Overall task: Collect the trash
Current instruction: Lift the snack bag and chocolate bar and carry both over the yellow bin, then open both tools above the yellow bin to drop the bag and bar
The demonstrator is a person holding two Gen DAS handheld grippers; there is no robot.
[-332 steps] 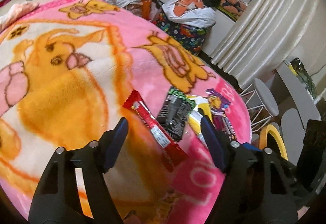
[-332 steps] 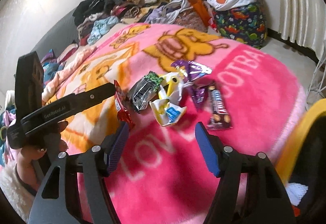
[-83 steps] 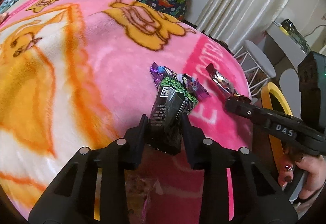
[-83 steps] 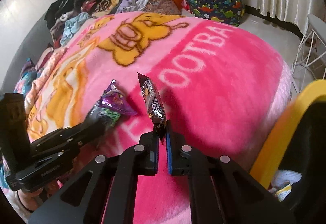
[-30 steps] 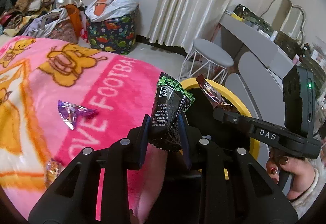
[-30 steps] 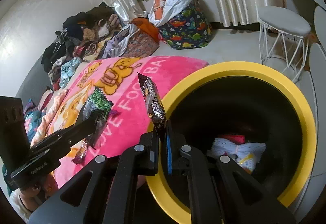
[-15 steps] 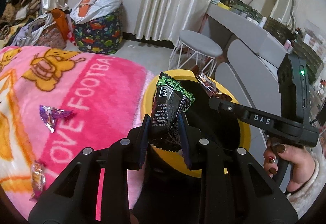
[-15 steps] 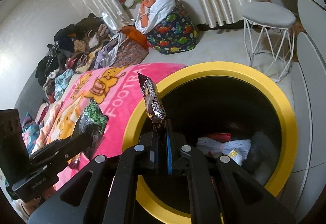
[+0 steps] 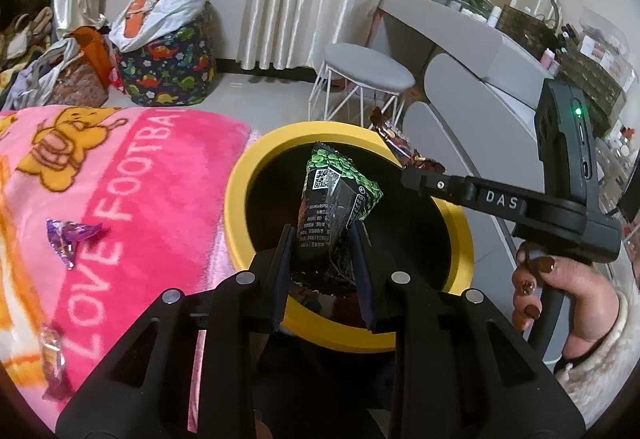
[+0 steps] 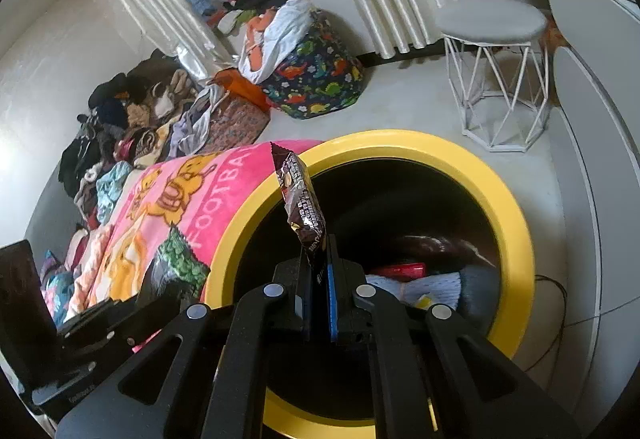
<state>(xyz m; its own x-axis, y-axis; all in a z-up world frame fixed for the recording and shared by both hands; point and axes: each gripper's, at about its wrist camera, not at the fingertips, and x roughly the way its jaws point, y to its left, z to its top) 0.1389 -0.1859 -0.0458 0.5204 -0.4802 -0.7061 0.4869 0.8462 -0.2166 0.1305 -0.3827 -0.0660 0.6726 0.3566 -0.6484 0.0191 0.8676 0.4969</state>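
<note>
My left gripper (image 9: 323, 239) is shut on a black and green snack wrapper (image 9: 334, 195), held over the dark mouth of the yellow-rimmed bin (image 9: 240, 179). The right gripper (image 10: 318, 251) is shut on a brown chocolate bar wrapper (image 10: 300, 199) that stands upright above the same bin (image 10: 516, 223). In the left wrist view the right gripper (image 9: 404, 175) reaches in from the right with the brown wrapper (image 9: 394, 141) at its tip. The green wrapper (image 10: 178, 267) shows at the left in the right wrist view. Trash lies at the bin's bottom.
A pink cartoon blanket (image 9: 120, 167) lies left of the bin, with a purple wrapper (image 9: 68, 233) and another small wrapper (image 9: 52, 343) on it. A white wire stool (image 10: 492, 51), a dinosaur-print bag (image 10: 316, 75), piles of clothes (image 10: 132, 107) and a grey dressing table (image 9: 472, 51) stand around.
Both grippers have moved further from the blanket and over the bin, each still holding its wrapper. The bin mouth now lies directly under the wrappers.
</note>
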